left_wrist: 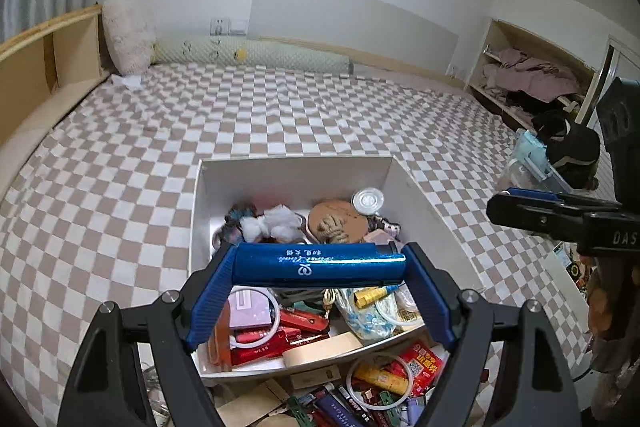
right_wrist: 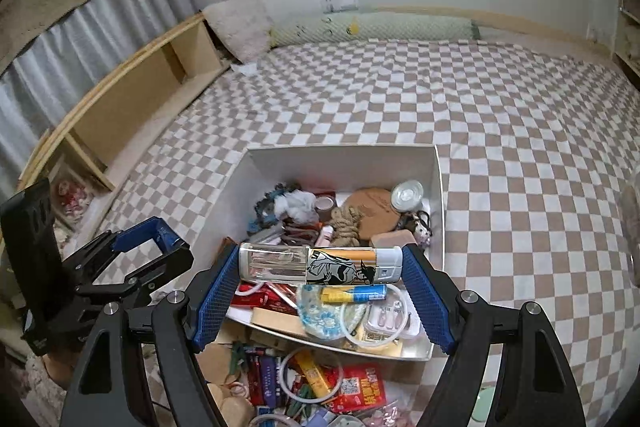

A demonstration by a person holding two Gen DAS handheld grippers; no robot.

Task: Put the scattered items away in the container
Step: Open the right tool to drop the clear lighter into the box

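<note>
The left gripper (left_wrist: 320, 263) clamps a blue lighter (left_wrist: 320, 264) crosswise, one end against each blue pad, and holds it above the near half of the white box (left_wrist: 296, 169). The right gripper (right_wrist: 320, 263) grips a clear lighter with a cartoon sticker (right_wrist: 320, 264) the same way, end to end between its pads, also over the box. In the right wrist view the left gripper appears at the left edge, beside the box; in the left wrist view the right gripper reaches in from the right edge.

The box sits on a checkered bedspread (left_wrist: 280, 115) and is already partly full: a knot of rope (left_wrist: 332, 227) on a brown round mat, a white lid (left_wrist: 368, 201), a white fluffy tuft (left_wrist: 272, 223), red packets (left_wrist: 272, 337) and a white ring (left_wrist: 256, 319).

In front of the box, nearer the cameras, loose things lie in a heap: a red sachet (right_wrist: 360, 387), a yellow tube (right_wrist: 314, 373), another white ring (right_wrist: 308, 375) and small dark packs.

A long bolster (left_wrist: 252, 55) and a pale pillow (left_wrist: 128, 35) lie at the far side of the bed.
</note>
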